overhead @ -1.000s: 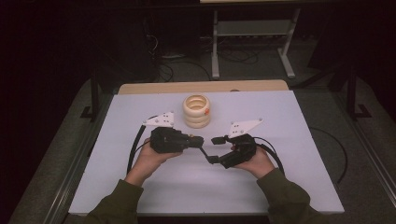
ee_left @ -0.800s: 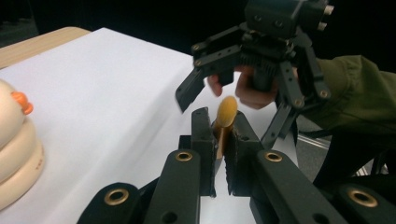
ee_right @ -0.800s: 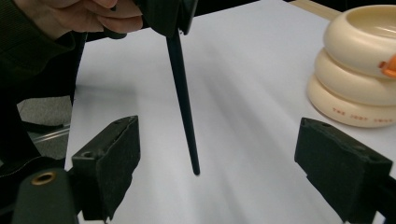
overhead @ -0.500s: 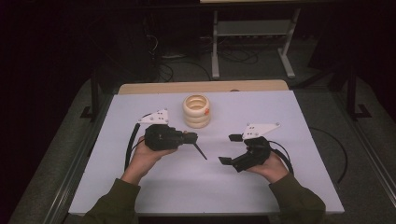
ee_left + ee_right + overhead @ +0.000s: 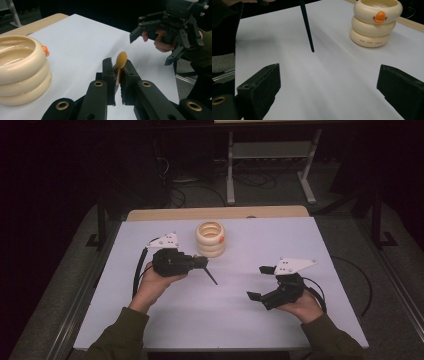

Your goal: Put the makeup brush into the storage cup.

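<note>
My left gripper (image 5: 204,262) is shut on a thin dark stick (image 5: 210,275) that slants down to the white sheet. In the left gripper view the stick's tan rounded end (image 5: 121,60) pokes up between the closed jaws (image 5: 117,68). My right gripper (image 5: 257,282) sits to the right, apart from the stick. Its jaws have just been opening and stand wide with nothing between them (image 5: 329,80). In the right gripper view the stick (image 5: 307,27) hangs ahead with its tip near the sheet. A cream pot of three stacked rings (image 5: 210,239) (image 5: 20,75) (image 5: 374,22), with an orange beak, stands behind the left gripper.
The white sheet (image 5: 300,240) covers the table, with a tan wooden strip (image 5: 215,213) along its far edge. Black cables trail from both grippers. A metal stand (image 5: 270,155) and more cables are on the dark floor beyond the table.
The right gripper has drawn away to the right from the stick's lower end, and its jaws have spread wider. The left gripper still holds the stick in about the same place.
</note>
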Motion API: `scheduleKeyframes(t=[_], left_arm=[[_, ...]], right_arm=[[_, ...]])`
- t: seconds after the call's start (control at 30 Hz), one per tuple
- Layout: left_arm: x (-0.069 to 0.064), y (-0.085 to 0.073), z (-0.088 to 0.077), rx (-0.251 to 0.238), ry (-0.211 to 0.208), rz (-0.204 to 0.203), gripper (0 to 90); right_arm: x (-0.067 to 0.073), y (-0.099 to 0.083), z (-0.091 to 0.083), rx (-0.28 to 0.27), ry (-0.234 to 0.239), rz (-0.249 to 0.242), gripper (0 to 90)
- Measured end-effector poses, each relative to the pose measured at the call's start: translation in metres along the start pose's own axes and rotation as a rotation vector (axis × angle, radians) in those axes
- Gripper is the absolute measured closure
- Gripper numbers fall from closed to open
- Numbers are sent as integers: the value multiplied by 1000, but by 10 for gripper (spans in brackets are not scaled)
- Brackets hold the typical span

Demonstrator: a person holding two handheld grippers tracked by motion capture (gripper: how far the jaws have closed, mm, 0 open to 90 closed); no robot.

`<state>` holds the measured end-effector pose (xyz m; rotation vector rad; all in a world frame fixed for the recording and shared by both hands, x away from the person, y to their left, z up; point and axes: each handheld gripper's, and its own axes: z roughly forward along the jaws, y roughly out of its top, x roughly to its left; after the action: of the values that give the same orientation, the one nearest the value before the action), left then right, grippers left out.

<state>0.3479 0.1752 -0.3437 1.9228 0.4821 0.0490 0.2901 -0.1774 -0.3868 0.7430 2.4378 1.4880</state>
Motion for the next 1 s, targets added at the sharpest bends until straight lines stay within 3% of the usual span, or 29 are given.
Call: scheduleKeyframes(t=[0.47, 1.0], left_arm=[[9, 13, -10, -13, 38, 4, 836], [20, 37, -13, -9, 94, 23, 836]], right_arm=[[0, -21, -20, -10, -55, 19, 28], [0, -32, -30, -20, -69, 33, 26]])
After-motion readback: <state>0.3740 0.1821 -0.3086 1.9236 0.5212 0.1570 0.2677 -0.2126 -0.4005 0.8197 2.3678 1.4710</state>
